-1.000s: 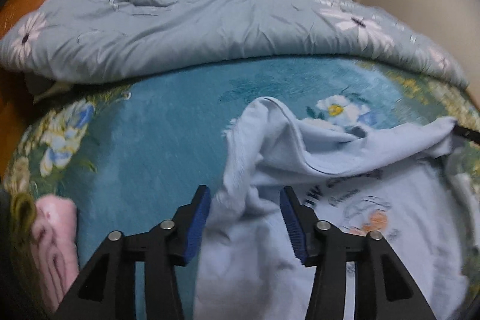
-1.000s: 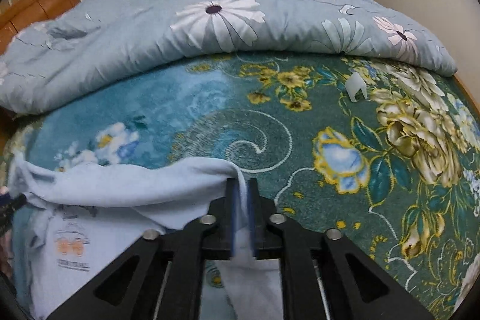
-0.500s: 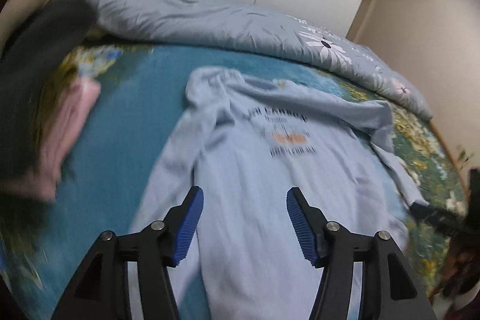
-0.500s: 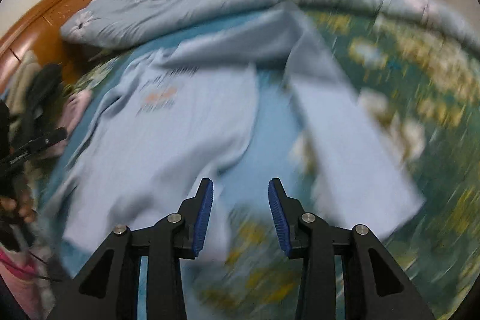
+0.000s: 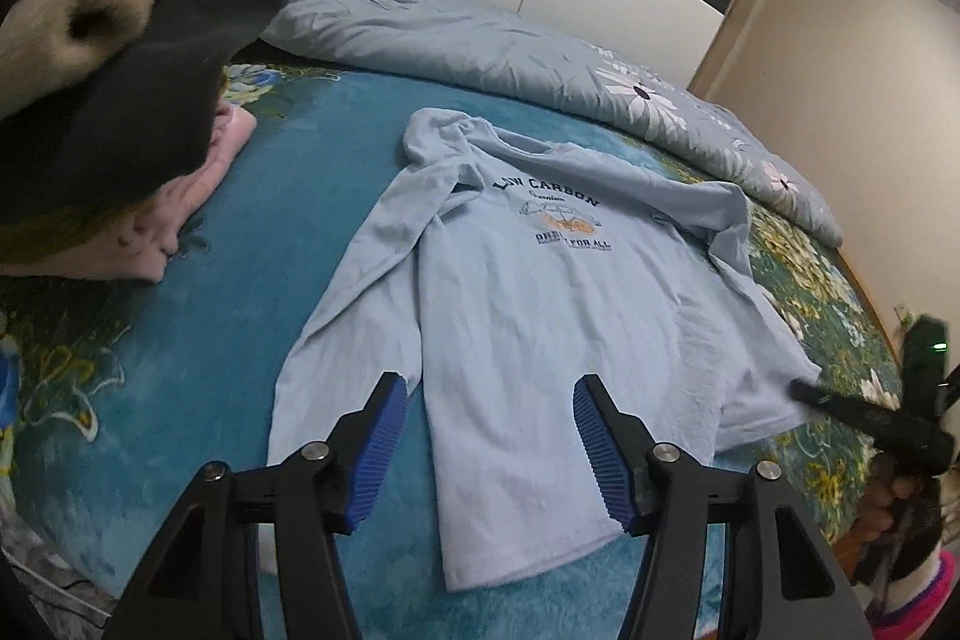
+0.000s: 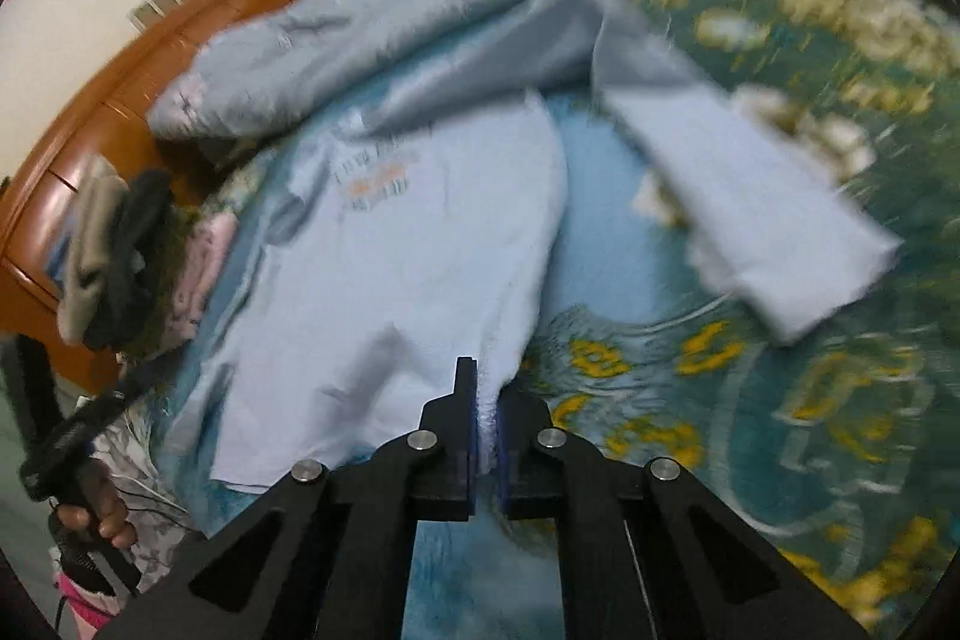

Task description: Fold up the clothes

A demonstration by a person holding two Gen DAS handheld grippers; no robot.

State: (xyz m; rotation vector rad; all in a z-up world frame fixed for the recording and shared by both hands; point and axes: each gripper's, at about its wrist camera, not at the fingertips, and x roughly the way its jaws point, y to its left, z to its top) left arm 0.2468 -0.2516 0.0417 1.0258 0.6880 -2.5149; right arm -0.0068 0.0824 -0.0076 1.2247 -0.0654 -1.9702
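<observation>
Left gripper [image 5: 489,451]: the jaws stand apart and nothing is pressed between the blue pads [image 5: 381,454]; it points forward and down.
Right gripper [image 6: 487,421]: the jaws are closed together, with only a thin slit between the two black fingers; it points forward and down.
Right hand [image 5: 894,505]: seen from the left gripper, it is far on the right and wraps the handle.
Left hand [image 6: 99,511]: seen from the right gripper, it is low on the left, fingers curled around the handle.
</observation>
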